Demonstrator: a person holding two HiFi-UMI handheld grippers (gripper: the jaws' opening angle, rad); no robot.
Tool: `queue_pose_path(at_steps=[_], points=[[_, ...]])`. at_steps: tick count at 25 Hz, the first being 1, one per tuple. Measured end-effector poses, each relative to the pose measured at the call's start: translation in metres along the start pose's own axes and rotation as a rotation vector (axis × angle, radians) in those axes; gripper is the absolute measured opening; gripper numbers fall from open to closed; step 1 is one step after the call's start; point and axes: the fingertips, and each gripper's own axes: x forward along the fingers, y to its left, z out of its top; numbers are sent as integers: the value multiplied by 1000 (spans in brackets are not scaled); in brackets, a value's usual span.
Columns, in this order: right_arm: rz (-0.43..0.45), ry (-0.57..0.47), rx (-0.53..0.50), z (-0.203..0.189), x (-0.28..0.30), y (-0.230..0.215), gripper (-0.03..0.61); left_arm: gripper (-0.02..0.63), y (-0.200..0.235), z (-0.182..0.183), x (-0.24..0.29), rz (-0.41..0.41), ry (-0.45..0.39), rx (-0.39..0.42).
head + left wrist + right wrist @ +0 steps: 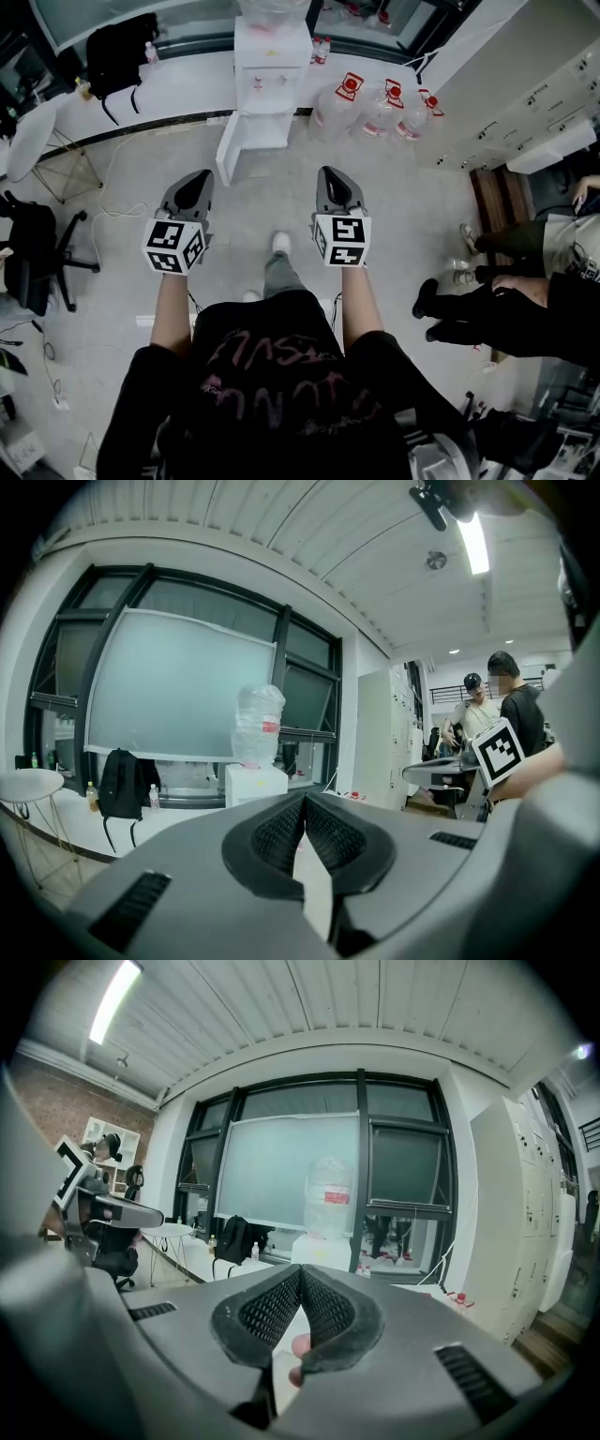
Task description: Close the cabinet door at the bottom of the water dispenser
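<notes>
**Dispenser door ajar, both grippers clenched and empty**

The floor [122,234] is pale grey concrete; a cable trails over it left of the water dispenser [272,66]; the dispenser stands white against a low white ledge [178,94] under dark-framed windows, an upturned bottle [258,726] on top; its cabinet door [226,157] at the bottom hangs swung out from the dispenser's left side, its edge toward the person.

Left of the dispenser a black backpack [117,52] rests on the ledge, with a round white table [33,141] and a black office chair [33,253] further out; right of it lie water jugs [380,112], then white lockers [534,103], and seated people [525,309] nearer the camera.

The floor between the dispenser and the person lies open; the left gripper [200,176] and right gripper [330,173] are held side by side, well short of the door; each gripper's jaws are clenched tip to tip with nothing between them.
</notes>
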Motion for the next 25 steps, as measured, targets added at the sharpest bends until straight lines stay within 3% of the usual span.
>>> queue_pose_path(at_steps=[11,25], points=[[31,17,11,-12,69,-5,12,15,41,-16,39,32,27,-21],[37,67,66,-30,205,-79,12,15,98,-34,176,51,118,-77]])
